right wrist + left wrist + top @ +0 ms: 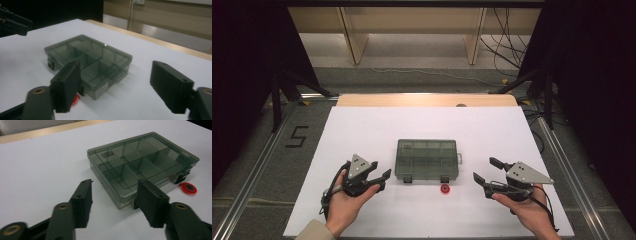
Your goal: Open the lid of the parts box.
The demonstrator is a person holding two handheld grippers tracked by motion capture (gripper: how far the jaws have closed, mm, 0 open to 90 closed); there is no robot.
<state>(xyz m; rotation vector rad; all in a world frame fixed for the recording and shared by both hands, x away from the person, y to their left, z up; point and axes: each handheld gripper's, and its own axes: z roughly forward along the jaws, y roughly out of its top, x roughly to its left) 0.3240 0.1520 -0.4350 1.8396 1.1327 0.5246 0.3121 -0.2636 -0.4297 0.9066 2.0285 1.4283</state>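
We hold our left claw (pixel 379 176) and right claw (pixel 484 170) apart and empty beside the closed compartment box (pixel 427 159) mid-desk (pixel 362 125), a red ring (pixel 444 189) (likely tape) by its near edge; nothing gripped yet.

I see a smoky translucent compartment box (pixel 427 159) lying flat mid-table on the white sheet (pixel 362 130), lid closed, two black latches on its near edge, dividers visible through the lid. A small red ring (pixel 445 189) lies flat just off the near edge, beside the right latch.
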